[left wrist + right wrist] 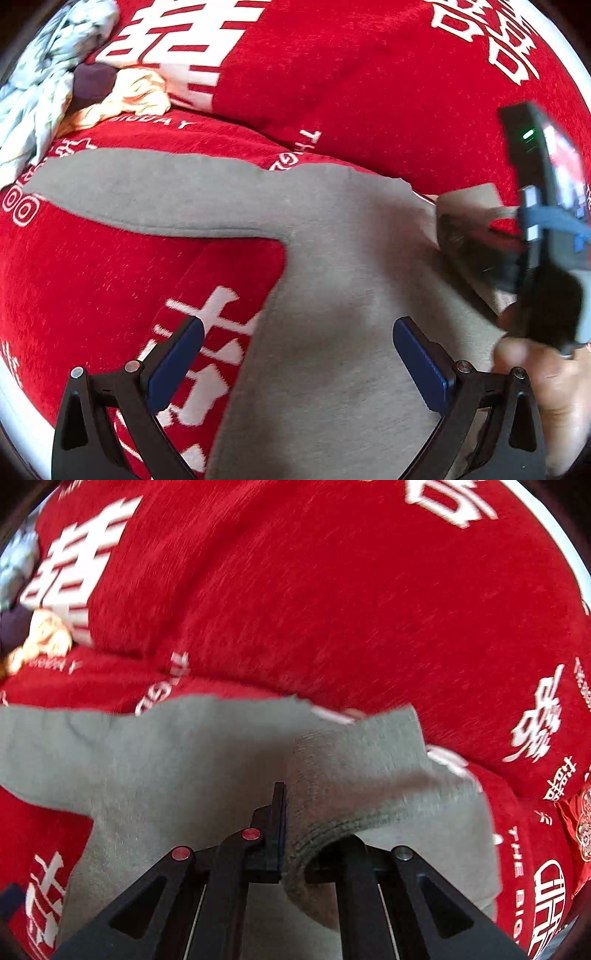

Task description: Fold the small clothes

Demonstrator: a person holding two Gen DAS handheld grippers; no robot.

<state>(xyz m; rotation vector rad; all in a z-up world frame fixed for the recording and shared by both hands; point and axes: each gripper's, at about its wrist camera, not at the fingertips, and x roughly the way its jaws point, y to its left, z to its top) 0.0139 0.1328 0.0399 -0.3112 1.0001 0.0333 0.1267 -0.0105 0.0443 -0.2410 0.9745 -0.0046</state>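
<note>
**Grey garment on red cover**

Red printed cover [369,74] carries the grey garment [332,258], one sleeve extended leftward. Left gripper [298,354]: jaws spread above it. Right gripper [293,834]: jaws pinching a garment fold. Crumpled clothes [55,74] occupy the far-left corner.
</note>
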